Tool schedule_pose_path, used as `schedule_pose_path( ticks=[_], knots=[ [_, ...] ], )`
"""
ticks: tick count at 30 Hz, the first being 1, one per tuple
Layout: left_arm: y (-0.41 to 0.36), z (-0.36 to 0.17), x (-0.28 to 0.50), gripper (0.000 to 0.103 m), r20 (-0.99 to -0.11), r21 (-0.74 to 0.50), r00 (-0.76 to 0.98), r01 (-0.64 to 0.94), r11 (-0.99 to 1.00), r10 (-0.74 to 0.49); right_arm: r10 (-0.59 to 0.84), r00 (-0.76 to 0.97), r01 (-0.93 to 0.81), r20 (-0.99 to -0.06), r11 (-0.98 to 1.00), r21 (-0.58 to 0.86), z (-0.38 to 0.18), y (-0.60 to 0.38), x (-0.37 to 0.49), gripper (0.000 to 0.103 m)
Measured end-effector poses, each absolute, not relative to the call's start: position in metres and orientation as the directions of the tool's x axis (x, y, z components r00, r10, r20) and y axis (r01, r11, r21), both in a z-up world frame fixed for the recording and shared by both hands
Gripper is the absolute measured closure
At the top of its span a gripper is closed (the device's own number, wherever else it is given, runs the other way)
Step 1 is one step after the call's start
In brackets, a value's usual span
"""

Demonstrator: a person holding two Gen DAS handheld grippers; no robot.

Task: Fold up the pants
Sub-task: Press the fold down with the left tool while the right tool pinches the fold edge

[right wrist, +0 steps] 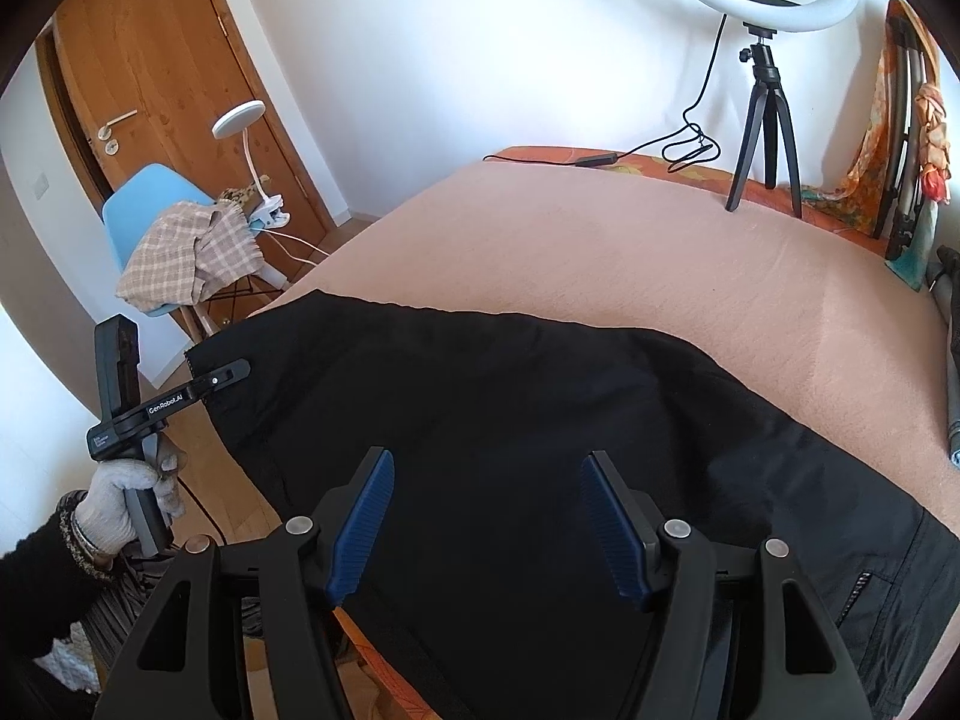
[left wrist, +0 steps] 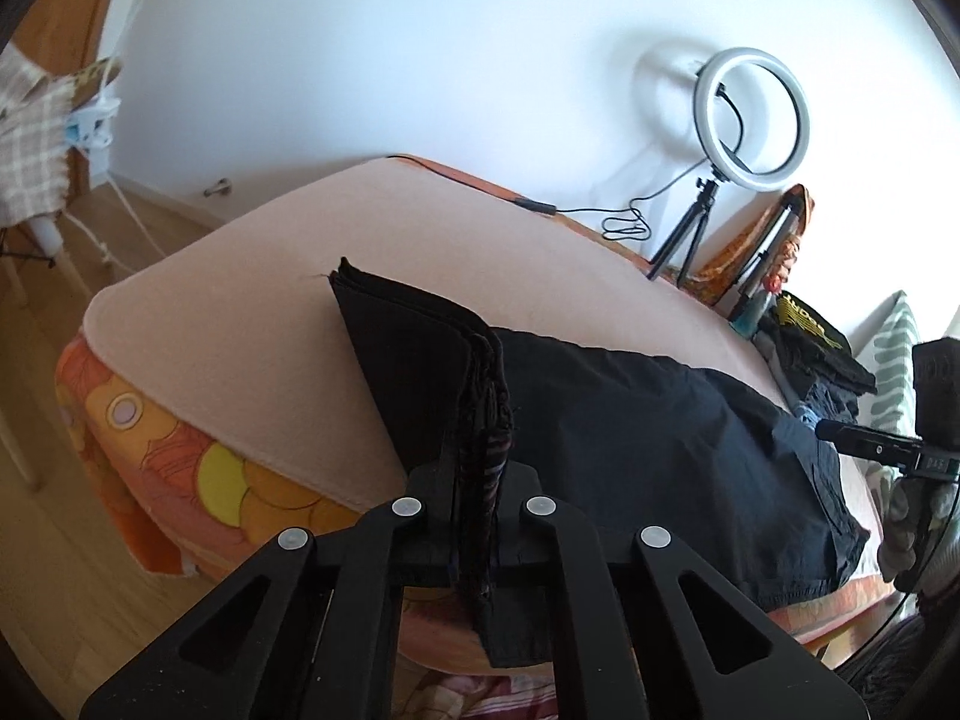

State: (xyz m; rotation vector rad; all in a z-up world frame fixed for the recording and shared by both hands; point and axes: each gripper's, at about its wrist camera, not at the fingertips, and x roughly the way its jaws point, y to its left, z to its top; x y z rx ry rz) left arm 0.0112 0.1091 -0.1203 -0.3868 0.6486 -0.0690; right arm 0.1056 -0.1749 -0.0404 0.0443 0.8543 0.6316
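Black pants (right wrist: 510,420) lie across a peach blanket (right wrist: 600,252) on the bed. My left gripper (left wrist: 477,474) is shut on the leg end of the pants (left wrist: 420,372), lifting several stacked fabric layers off the bed near its left edge. It also shows in the right wrist view (right wrist: 231,373), clamped on the hem. My right gripper (right wrist: 486,516) is open, its blue pads (right wrist: 363,522) spread just above the middle of the pants, holding nothing. The waist end with a zip pocket (right wrist: 858,588) lies at the right.
A ring light on a tripod (right wrist: 762,120) stands at the bed's far side with a cable (right wrist: 690,147). A blue chair with a checked cloth (right wrist: 180,240) stands by the wooden door. Folded dark clothes (left wrist: 810,342) lie at the bed's right.
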Motion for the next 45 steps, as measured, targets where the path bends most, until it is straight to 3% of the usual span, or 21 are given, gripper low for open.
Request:
schedule_pose_path(
  ticks=[5, 11, 18, 21, 25, 28, 33, 45],
  knots=[
    [0.087, -0.114, 0.019, 0.099, -0.571, -0.356, 0.787, 0.017, 0.934, -0.232, 0.597, 0.401, -0.495, -0.695, 0.779, 0.384, -0.046, -0.162, 0.120, 0.035],
    [0.072, -0.109, 0.020, 0.099, -0.564, -0.352, 0.783, 0.057, 0.934, -0.261, 0.798, 0.220, -0.461, -0.562, 0.593, 0.660, -0.058, -0.104, 0.173, 0.028],
    [0.061, -0.106, 0.019, 0.099, -0.561, -0.356, 0.773, 0.098, 0.929, -0.297, 0.857, 0.093, -0.324, -0.507, 0.507, 0.799, -0.102, -0.025, 0.225, 0.029],
    [0.060, -0.106, 0.019, 0.099, -0.562, -0.366, 0.765, 0.111, 0.924, -0.314, 0.834, 0.126, -0.329, -0.537, 0.545, 0.771, -0.105, -0.013, 0.231, 0.037],
    [0.056, -0.108, 0.018, 0.099, -0.567, -0.376, 0.749, 0.133, 0.917, -0.342, 0.814, 0.136, -0.356, -0.565, 0.572, 0.739, -0.105, -0.007, 0.227, 0.077],
    [0.049, -0.105, 0.019, 0.099, -0.563, -0.388, 0.741, 0.152, 0.909, -0.365, 0.774, 0.188, -0.400, -0.605, 0.623, 0.672, -0.095, -0.005, 0.221, 0.095],
    [0.031, -0.092, 0.021, 0.099, -0.541, -0.391, 0.735, 0.211, 0.896, -0.409, 0.725, 0.285, -0.442, -0.627, 0.680, 0.585, -0.073, -0.028, 0.209, 0.101],
    [-0.047, -0.058, 0.028, 0.099, -0.490, -0.409, 0.660, 0.403, 0.819, -0.570, 0.649, 0.439, -0.417, -0.621, 0.760, 0.498, -0.030, -0.134, 0.182, 0.101]
  ],
)
